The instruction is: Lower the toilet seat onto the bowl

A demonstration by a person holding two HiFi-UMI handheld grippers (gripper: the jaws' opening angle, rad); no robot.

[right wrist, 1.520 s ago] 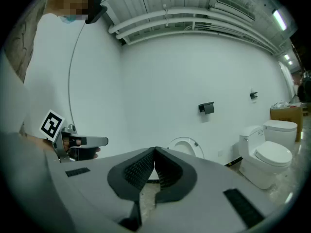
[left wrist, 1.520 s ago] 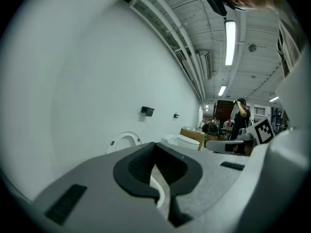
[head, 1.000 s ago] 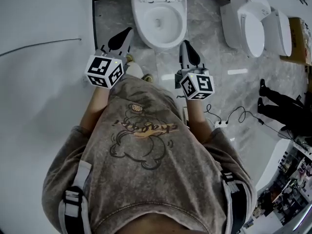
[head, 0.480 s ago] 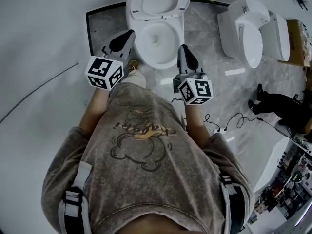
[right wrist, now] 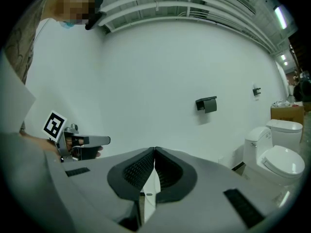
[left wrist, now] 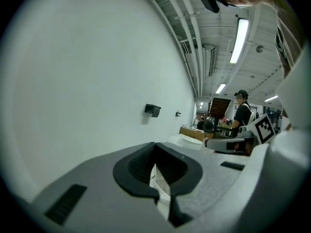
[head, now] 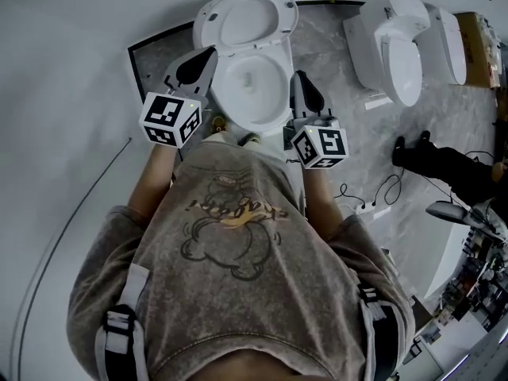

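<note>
A person stood over the toilet bowl [head: 255,101], its toilet seat [head: 248,21] raised upright behind it. The left gripper [head: 209,53] and right gripper [head: 298,76] hovered either side of the rim, both with jaws closed and empty.

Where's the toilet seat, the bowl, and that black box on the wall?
toilet seat [head: 208,21]: head view, left side of the raised ring.
bowl [head: 252,127]: head view, front rim nearest the person.
black box [right wrist: 206,104]: right gripper view, middle of its front face.
</note>
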